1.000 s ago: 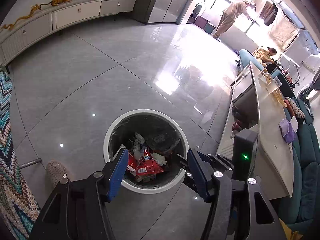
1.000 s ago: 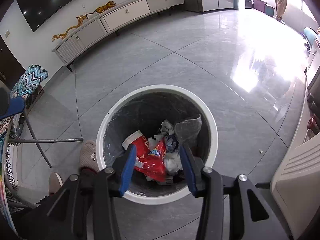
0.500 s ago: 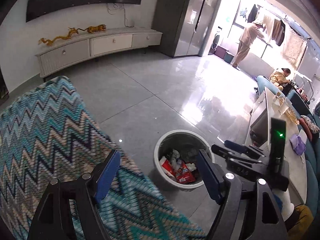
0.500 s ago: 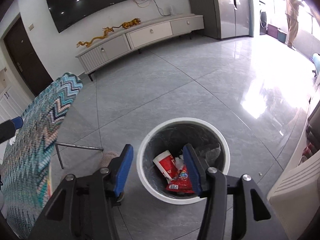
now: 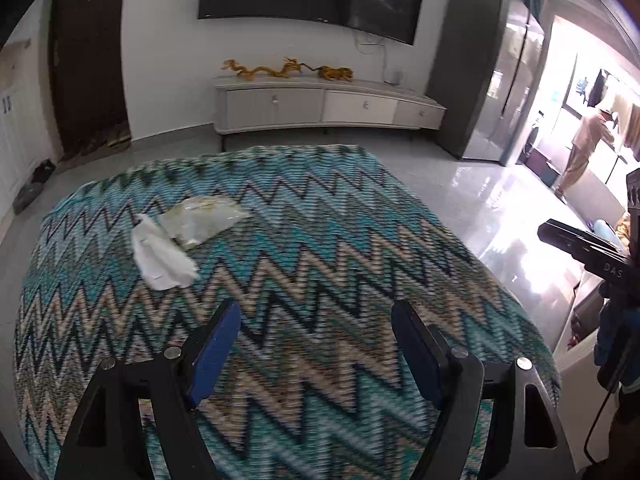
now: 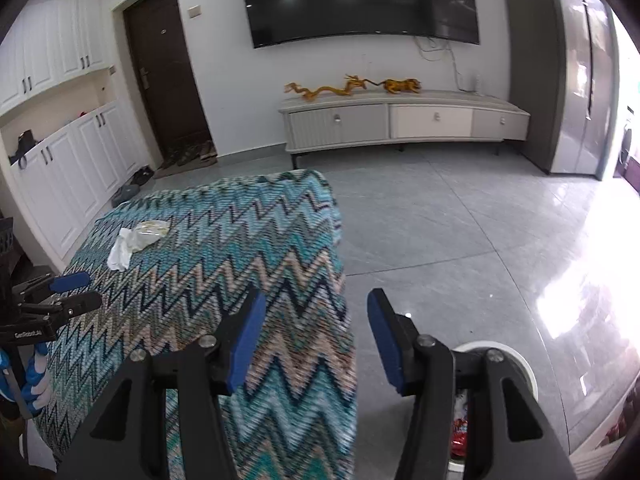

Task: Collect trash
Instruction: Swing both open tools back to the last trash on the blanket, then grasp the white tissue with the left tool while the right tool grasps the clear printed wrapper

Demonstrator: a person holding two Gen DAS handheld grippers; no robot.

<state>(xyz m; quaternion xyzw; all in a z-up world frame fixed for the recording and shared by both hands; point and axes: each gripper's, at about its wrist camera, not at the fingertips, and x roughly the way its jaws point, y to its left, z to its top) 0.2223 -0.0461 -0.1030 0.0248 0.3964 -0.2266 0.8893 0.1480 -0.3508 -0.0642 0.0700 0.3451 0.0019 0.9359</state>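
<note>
Left tongs [image 5: 316, 344] stand wide, empty, jaws just opened further, over the zigzag-covered counter [image 5: 320, 240]. White tissue [image 5: 162, 258] and clear wrapper [image 5: 202, 218] lie ahead-left, unobstructed. Right tongs [image 6: 314, 336] stand half-open, empty, straddling the counter's edge; trash bin [image 6: 516, 360] beneath-right, mostly hidden.

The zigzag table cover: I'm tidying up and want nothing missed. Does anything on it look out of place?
Yes. A crumpled white tissue and a clear plastic wrapper lie together on the far left part of the zigzag table cover, loose litter. Nothing else lies on the cover.
</note>
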